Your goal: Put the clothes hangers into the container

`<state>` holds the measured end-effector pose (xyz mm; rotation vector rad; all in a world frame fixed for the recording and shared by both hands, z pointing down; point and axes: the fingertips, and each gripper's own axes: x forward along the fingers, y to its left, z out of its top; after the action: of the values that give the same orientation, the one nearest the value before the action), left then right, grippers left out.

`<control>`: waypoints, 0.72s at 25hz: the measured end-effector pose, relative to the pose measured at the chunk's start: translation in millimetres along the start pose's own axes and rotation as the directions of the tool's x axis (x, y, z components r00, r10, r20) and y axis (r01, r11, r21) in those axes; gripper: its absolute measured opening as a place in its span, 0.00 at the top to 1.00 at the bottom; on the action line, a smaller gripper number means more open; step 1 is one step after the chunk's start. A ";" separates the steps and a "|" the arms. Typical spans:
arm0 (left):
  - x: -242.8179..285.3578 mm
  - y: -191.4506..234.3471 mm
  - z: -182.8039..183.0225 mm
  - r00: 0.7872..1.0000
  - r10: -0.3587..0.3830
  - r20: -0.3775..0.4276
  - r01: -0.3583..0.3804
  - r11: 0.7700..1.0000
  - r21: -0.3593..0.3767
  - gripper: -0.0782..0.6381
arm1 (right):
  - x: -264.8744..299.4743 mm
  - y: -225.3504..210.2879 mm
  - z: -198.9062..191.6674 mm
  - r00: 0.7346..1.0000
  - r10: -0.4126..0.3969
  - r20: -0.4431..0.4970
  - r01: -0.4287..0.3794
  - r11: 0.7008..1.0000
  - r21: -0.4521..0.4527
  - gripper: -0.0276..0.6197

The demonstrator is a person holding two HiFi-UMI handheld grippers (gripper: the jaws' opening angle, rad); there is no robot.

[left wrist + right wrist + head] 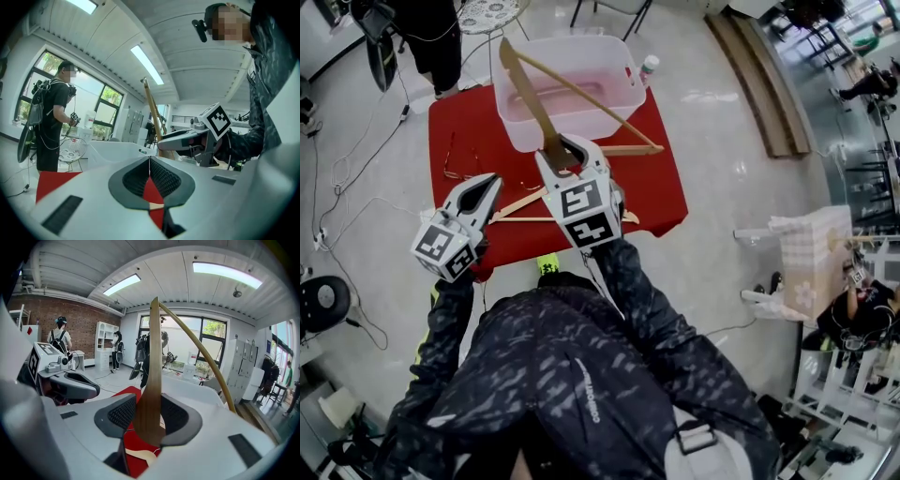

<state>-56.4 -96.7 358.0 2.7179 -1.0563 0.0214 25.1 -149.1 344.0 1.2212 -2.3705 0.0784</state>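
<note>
1. Head view: the right gripper [557, 155] grips one end of a wooden hanger [581, 92]. The hanger's long arm runs up and away from the jaws, over the near rim of the container [623, 58], which lies straight ahead. This hand is the nearer one, its forearm reaching forward. The left gripper [491, 184] sits lower and to the left, over the red cloth [464, 122], and a second hanger [517, 204] lies flat below both.
2. Left gripper view: the left gripper [150, 161] has its jaws together and empty, pointing level toward the container [112, 149].
3. Right gripper view: the right gripper [149, 423] has both pads pressed on the hanger [152, 371], which stands nearly upright. The container [192, 387] is just beyond, slightly below.
</note>
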 end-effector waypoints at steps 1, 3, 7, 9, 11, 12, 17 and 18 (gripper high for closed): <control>2.3 2.9 4.3 1.000 0.004 0.002 -0.004 1.000 0.001 0.87 | 1.7 -2.5 8.0 1.000 0.002 0.010 -0.002 1.000 -0.005 0.69; 6.7 8.6 11.6 1.000 0.010 0.009 -0.010 1.000 0.004 0.88 | 5.4 -8.1 23.2 1.000 0.005 0.029 -0.004 1.000 -0.018 0.69; 12.0 20.5 23.2 0.999 0.026 0.026 -0.027 0.999 0.020 0.87 | 16.9 -19.7 49.5 0.998 0.012 0.067 -0.009 0.999 -0.049 0.69; 13.8 26.7 24.7 0.999 0.039 0.030 -0.040 0.999 0.011 0.88 | 22.8 -25.5 60.6 0.997 0.013 0.079 -0.008 0.998 -0.067 0.69; 14.5 32.5 25.0 0.998 0.051 0.033 -0.051 0.999 0.003 0.87 | 29.0 -28.6 69.8 0.996 0.019 0.088 -0.011 0.996 -0.084 0.69; 14.8 35.4 25.0 0.998 0.056 0.033 -0.056 0.998 0.002 0.87 | 32.6 -29.5 73.9 0.995 0.024 0.092 -0.016 0.996 -0.090 0.69; 19.6 45.0 26.6 0.996 0.085 0.037 -0.084 0.996 -0.013 0.88 | 49.6 -37.1 88.9 0.993 0.055 0.101 -0.043 0.992 -0.115 0.69; 20.5 47.4 26.4 0.995 0.089 0.035 -0.089 0.996 -0.016 0.87 | 54.6 -39.0 90.7 0.993 0.060 0.099 -0.048 0.992 -0.120 0.69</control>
<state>-74.7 -149.9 343.8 2.6654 -1.1825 -0.0202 -5.8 -237.2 280.7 1.1306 -2.4582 -0.1076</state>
